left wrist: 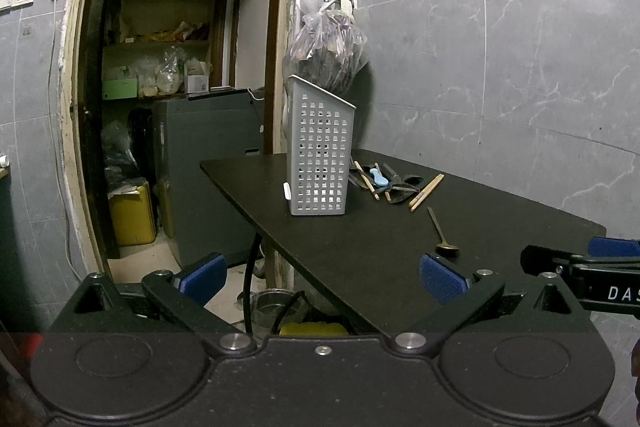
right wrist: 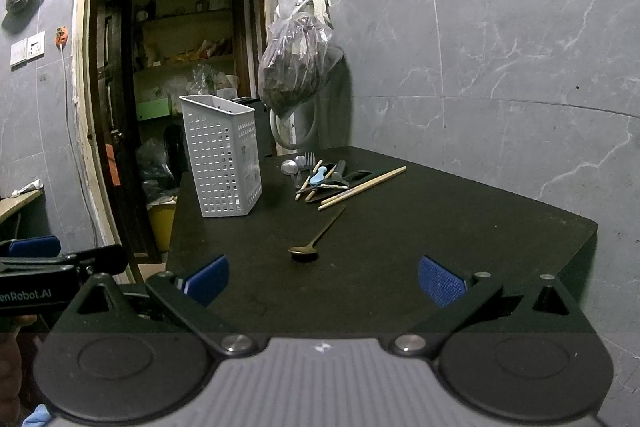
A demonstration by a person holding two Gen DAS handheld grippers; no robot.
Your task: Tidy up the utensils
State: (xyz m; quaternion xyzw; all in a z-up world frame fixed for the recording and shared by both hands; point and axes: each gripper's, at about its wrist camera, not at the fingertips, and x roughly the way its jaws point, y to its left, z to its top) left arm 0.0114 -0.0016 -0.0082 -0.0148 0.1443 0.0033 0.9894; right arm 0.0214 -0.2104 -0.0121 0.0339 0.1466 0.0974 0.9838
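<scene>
The left gripper sits at the bottom centre of the left wrist view with its blue-padded fingers spread wide apart and nothing between them; its left finger hangs off the table's near edge, over the floor. The right gripper fills the bottom of the right wrist view, likewise spread wide and holding nothing, both pads over the black table. Each gripper shows at the other's side edge: the right one at the far right of the left view, the left one at the far left of the right view.

Just above the gap in the right gripper, in the middle of the right view, lies a brass-coloured spoon, bowl nearest the camera, handle running up and right. Beyond it, above centre, is a loose heap of utensils: wooden chopsticks, metal spoons, a fork, a small light-blue spoon and dark-handled pieces, overlapping one another. Left of the heap stands an upright white perforated utensil basket, apart from the heap.

Above the heap, a filled clear plastic bag hangs on the grey marbled wall. An open doorway with cluttered shelves takes the upper left.
</scene>
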